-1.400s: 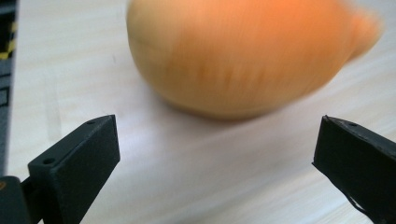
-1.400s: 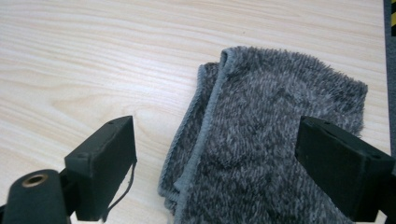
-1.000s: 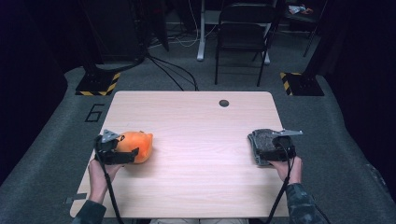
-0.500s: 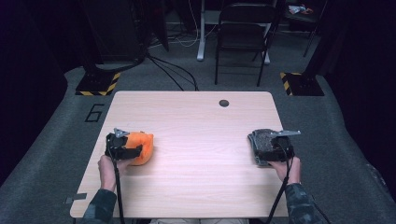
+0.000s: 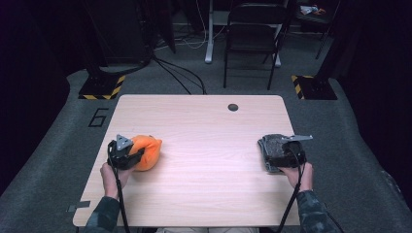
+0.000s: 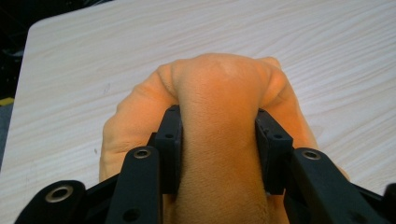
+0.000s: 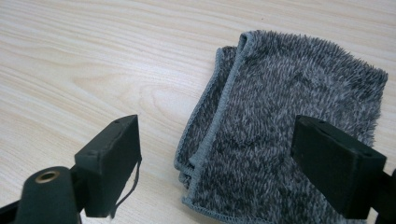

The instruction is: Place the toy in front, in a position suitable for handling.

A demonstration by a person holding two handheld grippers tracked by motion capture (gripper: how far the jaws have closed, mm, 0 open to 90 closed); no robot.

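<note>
Your left gripper [image 6: 218, 135] is pinching the orange cloth [image 6: 219, 93]: its jaws have just been closing, and a thick ridge of the soft fabric is now bulging up between the two black pads [image 6: 170, 140], which are pressing into it from either side. In the high view that same left gripper [image 5: 130, 154] is sitting on the near side of the orange cloth [image 5: 147, 150], with your left hand [image 5: 112, 175] gripping it from behind and its cable trailing back toward you.

Your right gripper [image 7: 217, 158] is standing wide open, holding nothing. One pad is hovering over bare wood to the side of the grey towel [image 7: 289, 135]; the other is sitting above the towel's fuzzy face, not squeezing it. You are keeping the towel's stitched, folded edge between the two jaws. From above, the right gripper [image 5: 286, 154] is lying over the near part of the grey towel [image 5: 273, 145], with your right hand [image 5: 299, 174] behind it.

Taking the round hole [image 5: 233, 107] in the table [image 5: 209, 194] as your mark: the orange cloth is lying well away from it, toward you and off to your left, near the table's left edge. The grey towel is lying toward you and to your right of the hole, near the right edge. The two cloths are resting well apart, with bare wood between them.
</note>
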